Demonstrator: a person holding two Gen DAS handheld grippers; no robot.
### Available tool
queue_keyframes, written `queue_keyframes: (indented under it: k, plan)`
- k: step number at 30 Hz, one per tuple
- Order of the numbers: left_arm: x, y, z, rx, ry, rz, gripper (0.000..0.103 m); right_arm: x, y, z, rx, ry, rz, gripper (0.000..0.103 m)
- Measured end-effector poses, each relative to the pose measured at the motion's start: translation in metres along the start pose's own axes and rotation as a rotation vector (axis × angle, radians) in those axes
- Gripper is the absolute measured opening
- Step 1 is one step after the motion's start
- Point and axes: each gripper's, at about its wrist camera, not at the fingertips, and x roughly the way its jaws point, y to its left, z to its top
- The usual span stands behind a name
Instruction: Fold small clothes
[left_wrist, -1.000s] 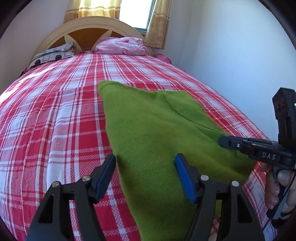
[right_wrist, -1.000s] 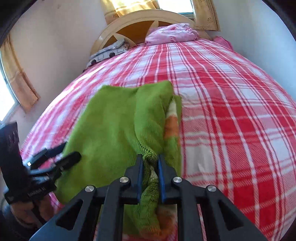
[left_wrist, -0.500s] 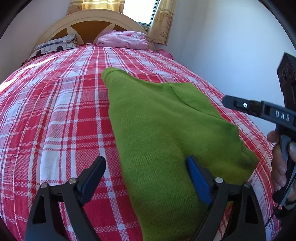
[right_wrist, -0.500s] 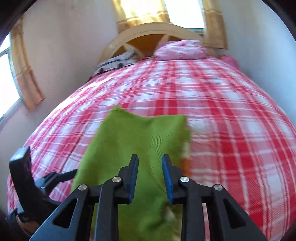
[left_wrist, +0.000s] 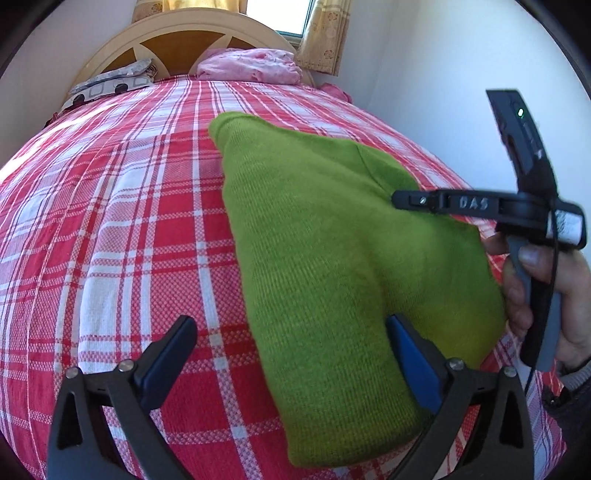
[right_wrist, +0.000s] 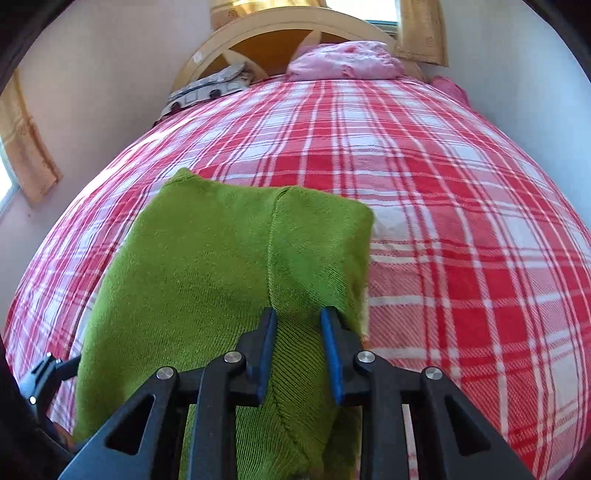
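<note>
Garment: a green knit (left_wrist: 325, 258) lies on the bed (left_wrist: 110, 221), toward its near end, folded to a long panel running away from the cameras; a seam (right_wrist: 273, 251) runs along its top layer.
Bed: red-and-white plaid cover, pillows (right_wrist: 343, 61) at the far headboard, well apart from the knit; the flat cover serves as the folding surface.
Left gripper (left_wrist: 291, 354): jaws opening, now very wide; the left finger (left_wrist: 166, 358) hangs over bare plaid, the right finger (left_wrist: 410, 350) over the knit. The knit's left edge runs between them, but nothing is pinched.
Right gripper (right_wrist: 297, 354): jaws part-open with a narrow gap, hanging over the knit near its right edge (right_wrist: 362, 280). Cloth shows between the pads; I judge it lies below them, not gripped.
Hand (left_wrist: 546, 295): seen in the left view, wrapped on the right tool's handle at the knit's right side.
Why so placed: each tool sits at one long side of the panel, which suits squaring it or taking the near end for a fold across.
Stage: the lengthwise fold looks done; a crosswise fold seems due.
Risk: the soft knit may slide or bunch if only its top layer is caught.
</note>
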Motion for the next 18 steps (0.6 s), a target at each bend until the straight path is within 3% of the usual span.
queue_keyframes:
  k: [1,3,5,7,10,18]
  plan:
    - [0.001,-0.002,0.0,0.009,0.004,0.009,0.103,-0.012,0.01,-0.001,-0.032,-0.029,-0.03,0.028]
    - [0.002,-0.003,-0.001,0.017,0.01,0.018,0.103,-0.034,0.034,-0.009,-0.108,-0.072,0.061,0.03]
    - [0.002,-0.004,-0.001,0.021,0.011,0.021,0.103,-0.04,0.054,-0.021,-0.171,-0.065,0.078,0.039]
    - [0.003,-0.005,-0.001,0.023,0.015,0.022,0.103,-0.035,0.063,-0.036,-0.212,-0.045,0.065,0.041]
    - [0.005,-0.003,-0.001,0.018,0.026,0.017,0.103,-0.035,0.058,-0.062,-0.252,-0.091,0.032,0.043]
    - [0.006,-0.006,-0.003,0.033,0.034,0.014,0.103,-0.038,0.032,-0.08,-0.205,-0.105,0.121,0.045]
